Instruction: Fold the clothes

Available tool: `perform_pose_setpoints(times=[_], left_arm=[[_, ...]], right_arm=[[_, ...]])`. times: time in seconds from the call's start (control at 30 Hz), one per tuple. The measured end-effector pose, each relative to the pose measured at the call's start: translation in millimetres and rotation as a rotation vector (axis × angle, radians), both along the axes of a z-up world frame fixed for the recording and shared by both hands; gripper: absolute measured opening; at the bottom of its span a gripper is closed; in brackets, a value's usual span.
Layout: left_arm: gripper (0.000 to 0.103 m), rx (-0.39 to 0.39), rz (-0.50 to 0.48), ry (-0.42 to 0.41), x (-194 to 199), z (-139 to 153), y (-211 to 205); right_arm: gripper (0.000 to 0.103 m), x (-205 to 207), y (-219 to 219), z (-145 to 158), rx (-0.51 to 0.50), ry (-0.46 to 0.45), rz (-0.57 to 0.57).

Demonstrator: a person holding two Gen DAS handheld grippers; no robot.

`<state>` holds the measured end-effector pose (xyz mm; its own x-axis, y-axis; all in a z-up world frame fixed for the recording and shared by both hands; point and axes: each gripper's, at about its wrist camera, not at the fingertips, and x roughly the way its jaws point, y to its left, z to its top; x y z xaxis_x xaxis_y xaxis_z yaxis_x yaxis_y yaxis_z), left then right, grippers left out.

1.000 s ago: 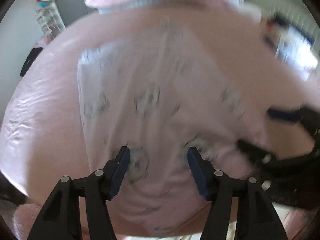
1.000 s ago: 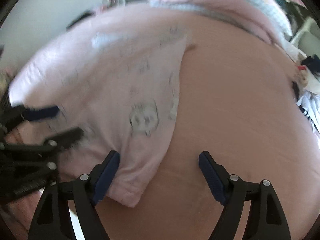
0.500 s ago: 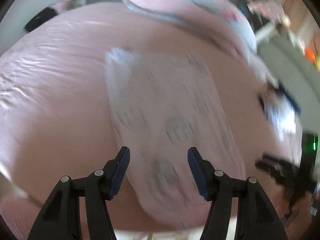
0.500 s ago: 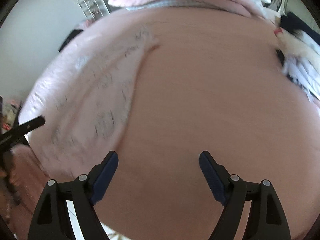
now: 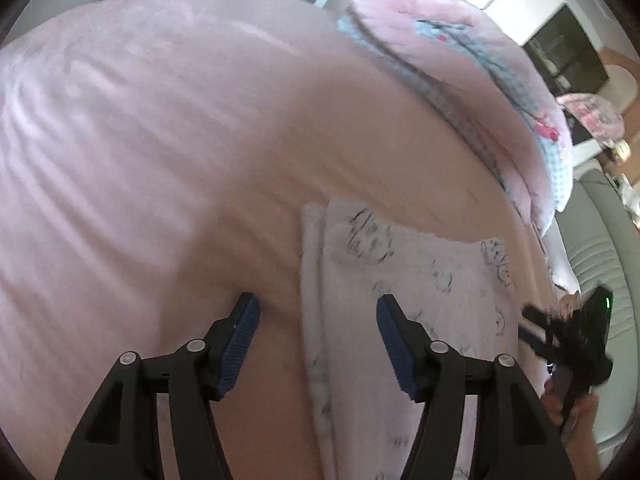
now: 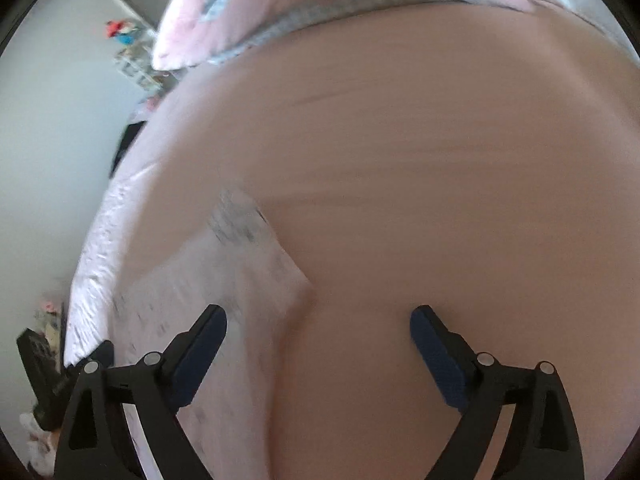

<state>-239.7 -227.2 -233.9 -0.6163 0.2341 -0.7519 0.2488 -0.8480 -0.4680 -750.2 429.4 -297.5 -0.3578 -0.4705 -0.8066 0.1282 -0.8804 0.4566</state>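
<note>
Pink bedsheet (image 5: pixel 168 152) fills both views, with a rolled pink blanket (image 5: pixel 460 52) beyond the grippers. A folded pale printed garment (image 5: pixel 404 280) lies flat on it, under the left gripper's (image 5: pixel 318 344) right finger and the right gripper's (image 6: pixel 318 344) left finger. Both grippers are spread wide, holding nothing.

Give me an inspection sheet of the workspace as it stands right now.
Surface: pink bedspread, lightly wrinkled.
Job's things: pale printed garment lying flat, folded edge toward the left gripper.
Clutter: rolled pink blanket at the far edge.
Grippers: left gripper open, straddling the garment's edge; right gripper open, holding nothing.
Cables: nothing seen.
Surroundings: white wall, dark cabinet.
</note>
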Motion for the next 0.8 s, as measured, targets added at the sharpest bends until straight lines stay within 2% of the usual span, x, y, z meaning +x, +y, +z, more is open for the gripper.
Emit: perform_pose_setpoints(times=[0.07,0.13,0.17,0.2,0.23,0.27,0.3,0.4,0.47,0.6,0.7,0.73,0.8], left_arm=[[0.062,0.013,-0.008,0.025,-8,-1,1],[0.061,0.001,-0.031,0.04,-17,-7,7],[0.048,-0.028,-0.036,0.038,-17,-7,11],[0.034,-0.037,-0.044,0.036,-17,-6,15],[0.001,-0.033,-0.057,0.034,-18,-3,19],[0.002,-0.029,-0.071,0.031,-18,-1,22],[0.002,-0.024,-0.084,0.029,-19,1,25],[0.002,-0.034,-0.15,0.074,-21,22,41],[0.002,-0.027,-0.201,0.117,-19,39,54],[0.002,0.012,-0.316,0.195,-17,73,93],[0.002,0.074,-0.382,0.269,-21,97,117],[0.002,0.101,-0.4,0.278,-28,101,126],[0.002,0.094,-0.407,0.261,-43,95,138]], right_arm=[[0.097,-14,-18,-2,0.026,0.005,0.022],[0.094,-21,-37,-3,0.05,0.037,0.076],[0.085,-20,-42,-2,0.067,0.044,0.086],[0.074,-19,-51,-1,0.092,0.061,0.106],[0.039,-17,-54,-2,0.075,0.048,0.122],[0.008,-16,-57,-3,0.058,0.034,0.138],[0.006,-14,-60,-4,0.04,0.02,0.155],[0.005,7,-54,17,0.091,0.125,0.118],[0.005,28,-39,41,0.077,0.17,0.092],[0.005,71,9,88,0.069,0.248,0.018],[0.005,91,48,118,0.08,0.295,-0.033],[0.005,98,61,127,0.084,0.311,-0.05],[0.005,111,86,147,0.091,0.342,-0.084]])
